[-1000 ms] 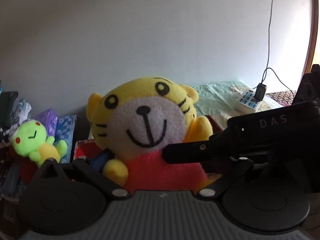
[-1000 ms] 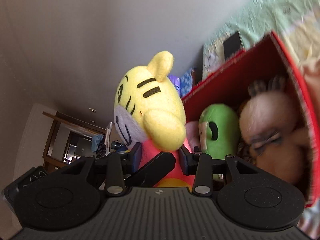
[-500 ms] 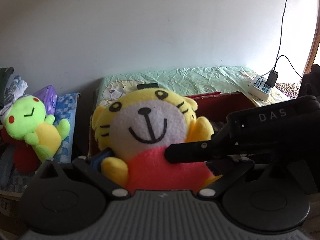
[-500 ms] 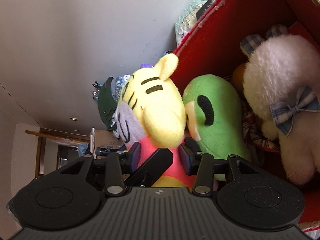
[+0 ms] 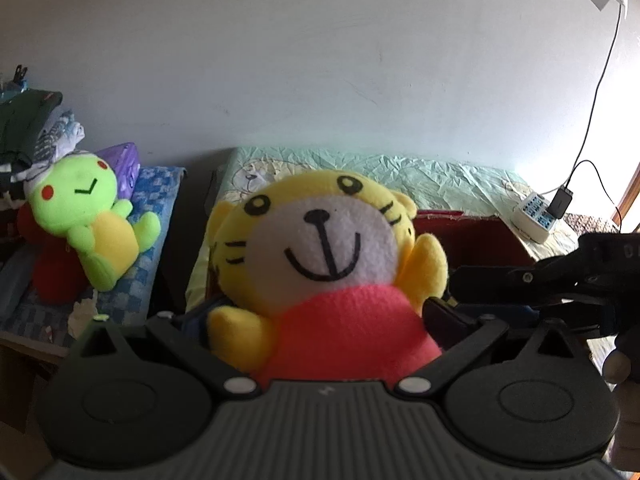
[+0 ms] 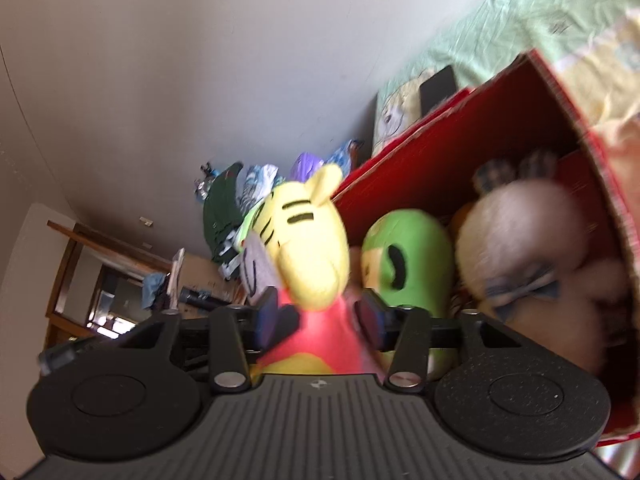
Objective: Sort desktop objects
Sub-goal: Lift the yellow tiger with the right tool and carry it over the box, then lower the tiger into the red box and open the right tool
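Observation:
A yellow tiger plush (image 5: 324,248) with a pink-red body fills the left wrist view. My left gripper (image 5: 320,316) is shut on its body. In the right wrist view the same tiger (image 6: 308,256) sits between the pads of my right gripper (image 6: 320,316), which stand wider than before beside its body; the frame is blurred. The right gripper's arm (image 5: 540,280) crosses the left view at the right. A red box (image 6: 460,152) lies just right of the tiger and holds a green plush (image 6: 404,256) and a cream plush with a plaid bow (image 6: 532,248).
A green frog plush (image 5: 92,216) lies on a blue checked cloth (image 5: 152,208) at the left. A power strip (image 5: 534,220) with a cable sits at the back right on the pale green sheet (image 5: 400,176). A black phone (image 6: 438,86) lies beyond the box.
Both grippers carried the tiger down toward the red box. The right gripper's pads have spread and its arm has drawn back to the right in the left view.

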{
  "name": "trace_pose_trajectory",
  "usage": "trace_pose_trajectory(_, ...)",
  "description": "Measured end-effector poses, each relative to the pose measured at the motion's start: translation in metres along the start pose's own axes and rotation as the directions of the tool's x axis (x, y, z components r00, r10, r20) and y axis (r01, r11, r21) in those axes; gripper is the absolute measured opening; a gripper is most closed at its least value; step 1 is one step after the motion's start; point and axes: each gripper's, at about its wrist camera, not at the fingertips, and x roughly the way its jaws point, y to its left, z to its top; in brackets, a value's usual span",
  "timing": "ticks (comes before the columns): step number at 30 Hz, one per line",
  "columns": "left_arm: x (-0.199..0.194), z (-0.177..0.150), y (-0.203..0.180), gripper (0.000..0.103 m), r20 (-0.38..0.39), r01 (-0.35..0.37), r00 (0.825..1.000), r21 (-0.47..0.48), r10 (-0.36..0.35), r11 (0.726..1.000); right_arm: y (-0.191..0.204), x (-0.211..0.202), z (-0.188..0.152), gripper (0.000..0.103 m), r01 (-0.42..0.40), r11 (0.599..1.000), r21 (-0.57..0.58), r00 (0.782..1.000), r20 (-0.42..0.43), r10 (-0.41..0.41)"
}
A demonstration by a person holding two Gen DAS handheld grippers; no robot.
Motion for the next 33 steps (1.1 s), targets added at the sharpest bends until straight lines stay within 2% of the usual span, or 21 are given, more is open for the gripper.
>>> trace_pose_trajectory(3,-0.012,0.001,0.0,0.102,0.033,0.022,0.999,-0.033,-0.021,0.999,-0.001,0.013,0.0,0.03,0.035,0.999,0.007,0.999,-0.012,-0.035)
trace_pose_trajectory(5,-0.013,0.001,-0.005,0.102,0.032,0.026,0.999,-0.02,-0.025,0.999,0.003,0.023,-0.003,0.028,0.048,0.999,-0.002,0.998,-0.03,-0.048)
trace_pose_trajectory(8,-0.007,-0.002,-0.007,0.102,0.014,-0.001,1.0,-0.014,0.001,1.0,0.009,0.032,-0.011,0.027,0.054,0.998,-0.013,0.997,-0.048,-0.055)
trace_pose_trajectory(13,0.003,-0.007,0.009,0.102,-0.038,-0.059,0.998,-0.092,0.056,0.994,0.011,0.036,-0.016,0.028,0.021,1.0,0.009,0.996,-0.09,-0.02)
trace_pose_trajectory(17,-0.001,-0.005,0.013,0.102,-0.038,-0.084,0.996,-0.128,0.08,0.988,0.012,0.035,-0.021,0.029,0.012,1.0,0.013,0.996,-0.091,-0.011)
trace_pose_trajectory(21,-0.004,0.002,0.005,0.102,-0.05,-0.167,0.985,-0.114,0.162,0.979,0.014,0.024,-0.019,0.03,0.022,1.0,0.001,0.998,-0.06,-0.022)
trace_pose_trajectory(25,-0.007,0.005,-0.004,0.102,-0.057,-0.214,0.976,-0.109,0.208,0.971,0.021,0.009,-0.017,0.031,0.059,0.997,-0.048,0.998,-0.001,-0.059)
trace_pose_trajectory(29,-0.012,0.004,-0.016,0.102,-0.058,-0.249,0.968,-0.087,0.244,0.965,0.03,-0.003,-0.02,0.032,0.147,0.982,-0.117,0.988,0.058,-0.141)
trace_pose_trajectory(33,-0.017,0.002,-0.023,0.102,-0.061,-0.252,0.967,-0.083,0.247,0.964,0.035,-0.012,-0.026,0.032,0.237,0.955,-0.178,0.97,0.097,-0.223)
